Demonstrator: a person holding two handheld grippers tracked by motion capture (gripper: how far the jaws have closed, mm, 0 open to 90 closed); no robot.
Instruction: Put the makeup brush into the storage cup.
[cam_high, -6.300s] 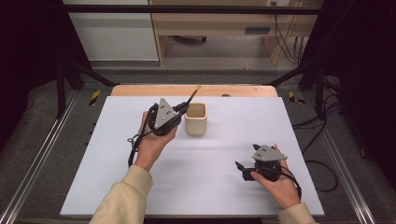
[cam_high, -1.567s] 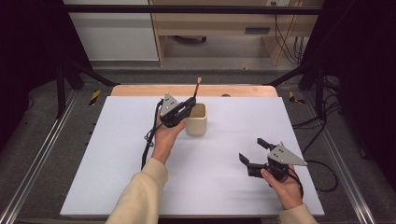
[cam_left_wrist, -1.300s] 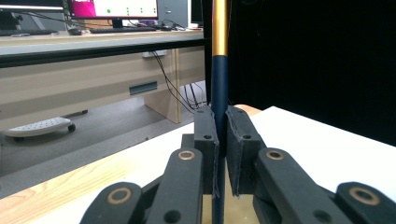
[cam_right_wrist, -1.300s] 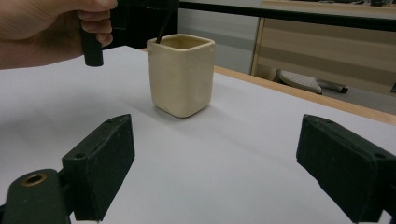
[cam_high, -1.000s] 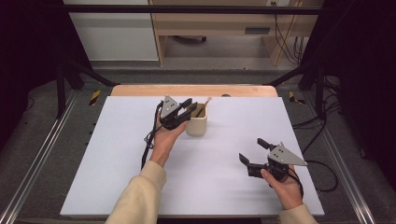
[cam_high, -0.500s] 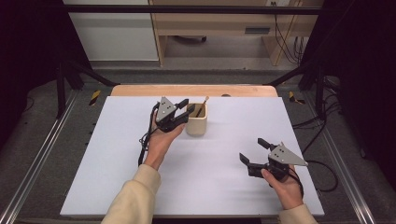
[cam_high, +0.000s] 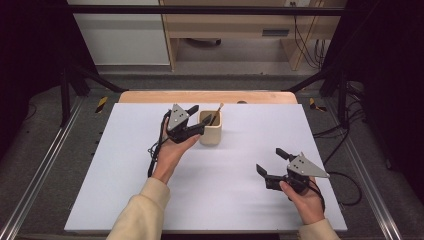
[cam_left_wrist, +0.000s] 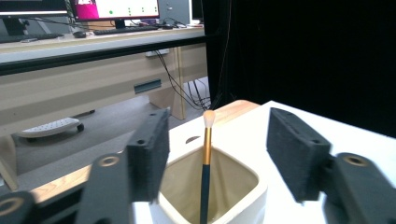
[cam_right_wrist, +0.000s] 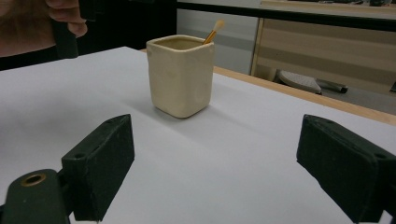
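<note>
A cream square cup (cam_high: 210, 135) stands on the white table top, left of the middle. A brush (cam_high: 216, 114) with a dark handle, gold ferrule and pale tip leans inside it. My left gripper (cam_high: 196, 120) sits just left of the cup. Its jaws have just been opening. In the left gripper view the brush (cam_left_wrist: 206, 154) rises from the cup (cam_left_wrist: 252, 191) between the pads of the left gripper (cam_left_wrist: 222, 154), touching neither. My right gripper (cam_high: 271, 161) rests open at the front right, with nothing in it. In the right gripper view the right gripper (cam_right_wrist: 222, 168) faces the cup (cam_right_wrist: 180, 77) and brush (cam_right_wrist: 214, 31).
The white sheet (cam_high: 240, 200) covers the table, with a strip of bare wood (cam_high: 207, 96) at the far edge. Metal rails (cam_high: 37, 175) run along both sides. A desk (cam_high: 235, 25) and cables (cam_high: 305, 40) stand beyond the table.
The brush, held above the cup by my left gripper, went down into it and was let go. The left gripper opened and drew slightly left. The right gripper stayed put.
</note>
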